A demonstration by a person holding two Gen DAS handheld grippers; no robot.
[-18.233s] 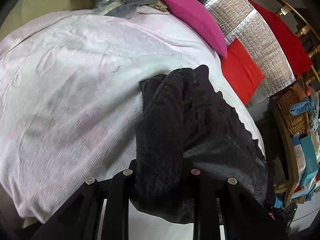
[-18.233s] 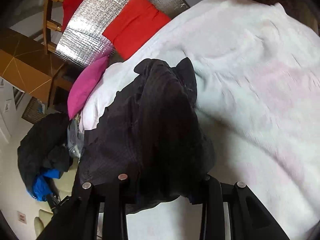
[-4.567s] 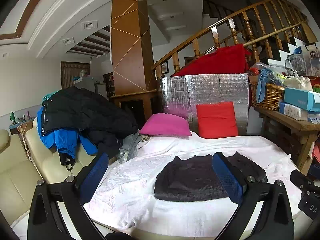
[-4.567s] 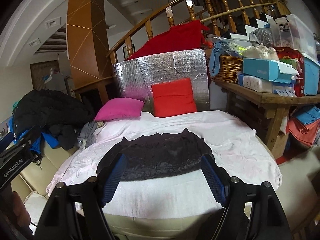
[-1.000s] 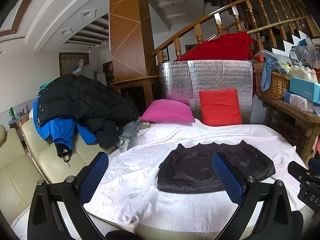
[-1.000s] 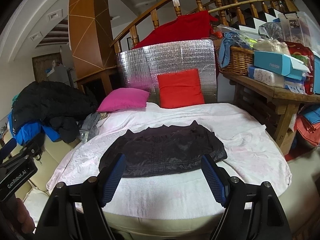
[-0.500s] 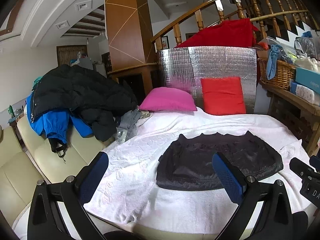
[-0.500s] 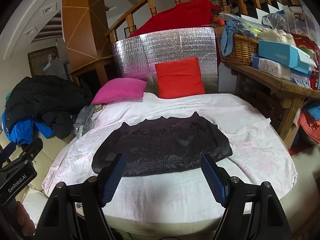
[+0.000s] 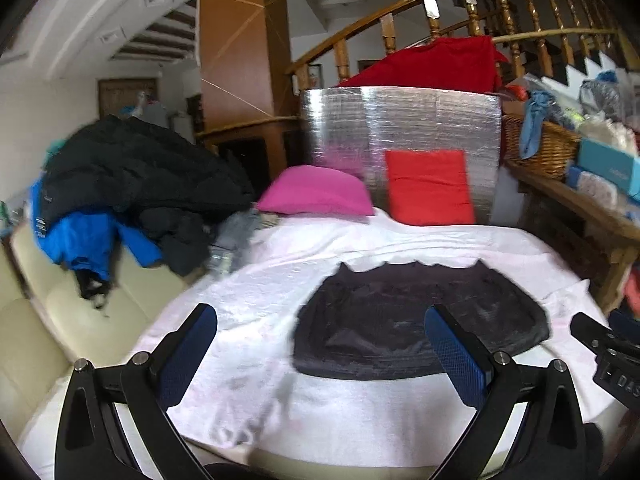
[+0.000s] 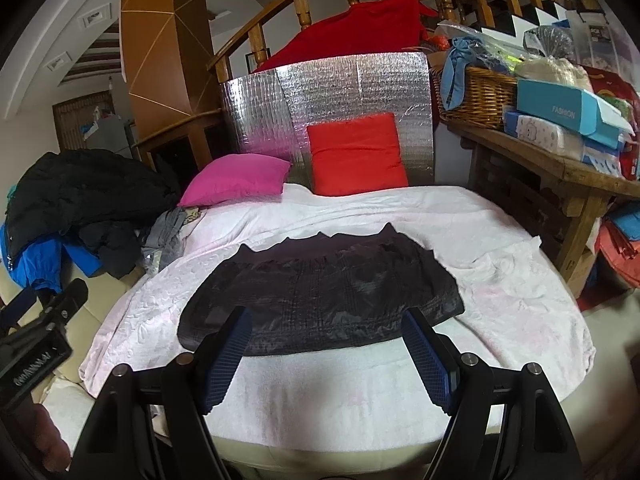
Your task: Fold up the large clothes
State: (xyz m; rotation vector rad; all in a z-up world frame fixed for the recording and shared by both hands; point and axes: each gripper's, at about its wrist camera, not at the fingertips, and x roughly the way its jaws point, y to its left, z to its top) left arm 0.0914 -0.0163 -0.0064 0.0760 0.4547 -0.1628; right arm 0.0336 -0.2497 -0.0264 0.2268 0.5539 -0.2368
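A black garment point(image 9: 416, 320) lies flat, folded into a wide band, on the pale pink cover point(image 9: 256, 300) of the round bed. It also shows in the right wrist view point(image 10: 320, 300). My left gripper point(image 9: 320, 348) is open and empty, held above the bed's near edge, left of the garment's middle. My right gripper point(image 10: 326, 352) is open and empty, just short of the garment's near hem. Neither touches the cloth. The right gripper's body point(image 9: 612, 364) shows at the right edge of the left wrist view.
A pink pillow point(image 10: 236, 180) and a red cushion point(image 10: 356, 156) lean against a silver foil panel point(image 10: 360, 84) at the back. A pile of black and blue jackets point(image 9: 112, 192) lies on a cream sofa point(image 9: 36, 320) at left. A cluttered wooden table point(image 10: 560, 168) stands at right.
Both grippers have moved forward and lower toward the bed, so the garment looks larger and nearer. Both stay open and empty. Long before, both were shut on the black garment.
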